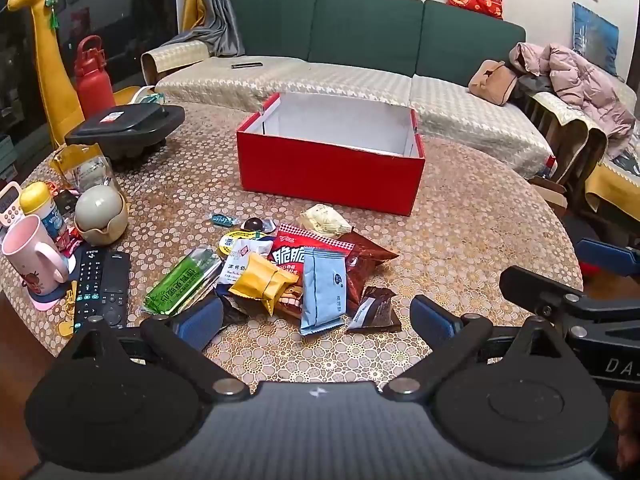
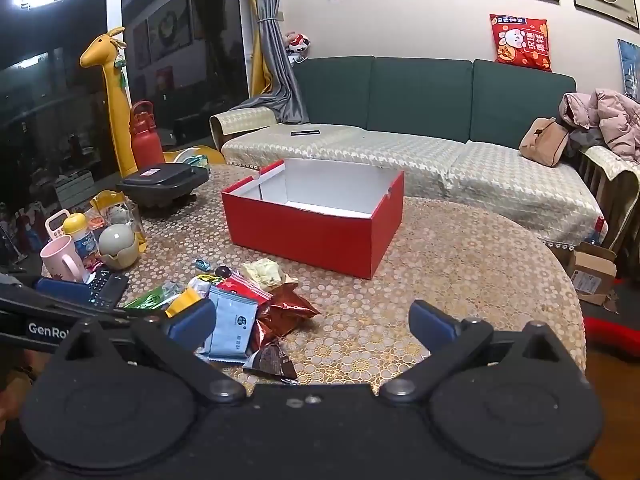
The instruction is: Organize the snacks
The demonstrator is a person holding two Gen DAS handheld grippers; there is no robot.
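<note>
1. Hovering over the near edge of the bench (image 1: 480,216), the left gripper (image 1: 316,320) has its fingers (image 1: 200,320) spread wide and released, with nothing between them; its tips sit just above the near side of the snack pile.
2. To its right, the right gripper (image 2: 312,326) is likewise fully released and empty, its left finger (image 2: 192,322) near the pale blue packet (image 2: 234,326), its right finger over bare bench.
3. Just beyond the fingers lies the heap of snacks: a pale blue packet (image 1: 323,290), a yellow packet (image 1: 264,280), a green packet (image 1: 180,280), a dark brown wrapper (image 1: 374,308), and a red bag (image 1: 304,246) under them, all overlapping.
4. Left of the heap lie two remote controls (image 1: 102,288), with a pink mug (image 1: 30,256) further left.
5. Farther back, a red box (image 1: 332,168) stands open and empty near the bench's middle, well apart from the heap.
6. Beyond the bench runs a green sofa (image 1: 360,28).
</note>
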